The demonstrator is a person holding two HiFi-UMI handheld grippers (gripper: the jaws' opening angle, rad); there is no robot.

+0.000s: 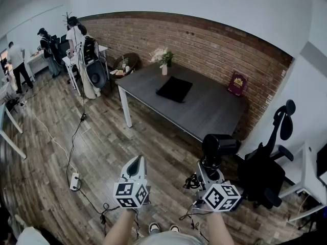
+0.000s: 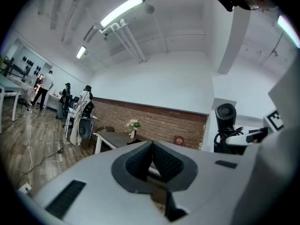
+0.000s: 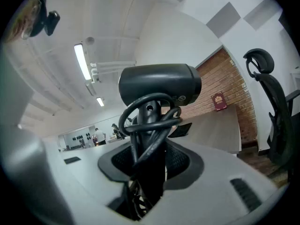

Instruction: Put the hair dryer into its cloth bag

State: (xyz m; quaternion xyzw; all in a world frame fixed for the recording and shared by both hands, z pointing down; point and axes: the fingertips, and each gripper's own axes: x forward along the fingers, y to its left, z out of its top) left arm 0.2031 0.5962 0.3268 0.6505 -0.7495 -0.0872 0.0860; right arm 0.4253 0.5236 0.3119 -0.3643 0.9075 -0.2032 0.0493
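A black hair dryer (image 1: 218, 147) stands upright in my right gripper (image 1: 211, 170), whose jaws are shut on its handle. Its cord is wound in loops round the handle (image 3: 149, 121), below the barrel (image 3: 159, 83). The black cloth bag (image 1: 174, 89) lies flat on the dark grey table (image 1: 214, 111), well ahead of both grippers. My left gripper (image 1: 136, 166) is shut with nothing in it, its pads (image 2: 161, 162) pressed together. From the left gripper view the hair dryer (image 2: 226, 118) shows at the right. Both grippers are held level over the wooden floor, short of the table.
A vase of flowers (image 1: 164, 60) and a red box (image 1: 237, 83) stand at the table's back edge by the brick wall. A black office chair (image 1: 265, 172) is close on the right. Cables and a power strip (image 1: 74, 181) lie on the floor at left. People stand at desks (image 1: 46, 45) far left.
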